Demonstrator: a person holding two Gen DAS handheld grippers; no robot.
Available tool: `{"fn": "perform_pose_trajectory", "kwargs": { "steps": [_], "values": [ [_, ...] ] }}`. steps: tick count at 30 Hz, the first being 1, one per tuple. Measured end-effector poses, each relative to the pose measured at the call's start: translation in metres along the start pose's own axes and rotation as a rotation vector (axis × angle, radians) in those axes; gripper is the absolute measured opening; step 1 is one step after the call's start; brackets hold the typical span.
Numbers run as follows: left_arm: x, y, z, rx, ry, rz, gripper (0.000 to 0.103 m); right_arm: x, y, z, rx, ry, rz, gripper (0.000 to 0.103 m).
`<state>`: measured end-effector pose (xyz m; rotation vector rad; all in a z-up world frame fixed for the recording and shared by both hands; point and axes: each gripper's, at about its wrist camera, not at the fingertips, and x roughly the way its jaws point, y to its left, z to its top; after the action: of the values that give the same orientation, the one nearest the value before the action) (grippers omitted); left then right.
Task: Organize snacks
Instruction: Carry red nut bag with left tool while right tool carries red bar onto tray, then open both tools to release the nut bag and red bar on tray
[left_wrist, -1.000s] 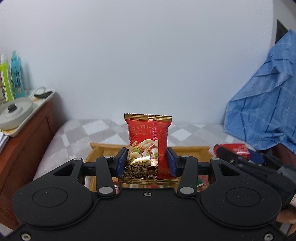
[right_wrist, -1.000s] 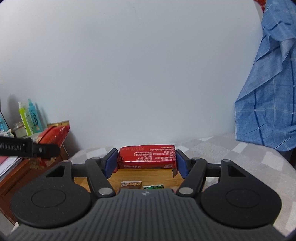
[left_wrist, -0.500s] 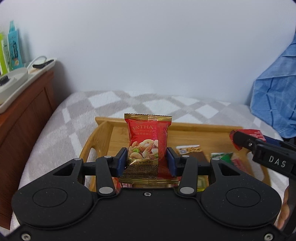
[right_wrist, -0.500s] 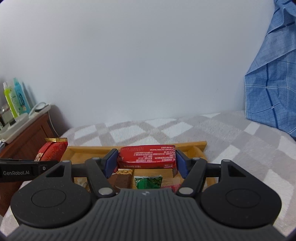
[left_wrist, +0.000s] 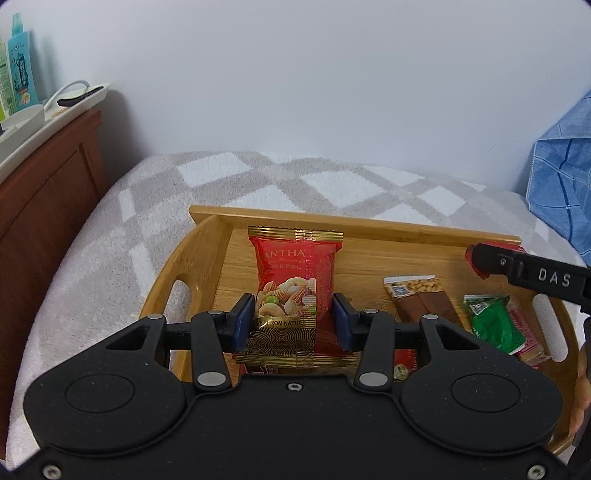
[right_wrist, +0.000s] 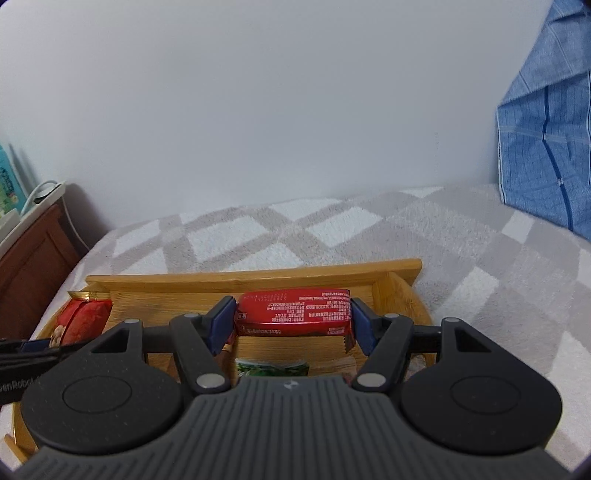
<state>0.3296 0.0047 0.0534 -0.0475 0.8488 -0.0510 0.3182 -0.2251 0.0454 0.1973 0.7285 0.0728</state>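
My left gripper (left_wrist: 293, 323) is shut on a red mixed-nuts packet (left_wrist: 295, 277), held upright above the left part of a bamboo tray (left_wrist: 354, 220). My right gripper (right_wrist: 293, 319) is shut on a red snack bar (right_wrist: 293, 312), held crosswise over the tray's (right_wrist: 255, 275) back right part. In the tray lie a brown peanut bar (left_wrist: 421, 299), a green packet (left_wrist: 493, 325) and red packets under it. The right gripper also shows at the right of the left wrist view (left_wrist: 532, 275). The nuts packet shows at the left of the right wrist view (right_wrist: 83, 317).
The tray rests on a grey and white checked blanket (left_wrist: 229, 181). A brown wooden cabinet (left_wrist: 44, 188) with a white tray and bottles (left_wrist: 20, 70) stands at the left. Blue cloth (right_wrist: 546, 147) hangs at the right. A white wall is behind.
Both grippers have tilted down and moved lower toward the tray, each still holding its packet. The tray and its snacks now fill more of both views.
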Motion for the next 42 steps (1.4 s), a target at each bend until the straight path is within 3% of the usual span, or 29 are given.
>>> {"fn": "perform_pose_trajectory", "kwargs": {
  "steps": [19,29,42],
  "values": [
    [0.017,0.004,-0.001,-0.008,0.006,-0.006,0.045,0.025,0.001,-0.004,-0.016,0.064,-0.013,0.069],
    [0.014,0.000,-0.003,0.019,-0.004,0.019,0.073,0.018,-0.001,-0.004,-0.005,0.055,0.007,0.079],
    [-0.045,-0.012,-0.012,0.043,-0.064,-0.002,0.086,-0.048,0.001,-0.005,0.004,-0.044,0.015,0.087]
  ]
}}
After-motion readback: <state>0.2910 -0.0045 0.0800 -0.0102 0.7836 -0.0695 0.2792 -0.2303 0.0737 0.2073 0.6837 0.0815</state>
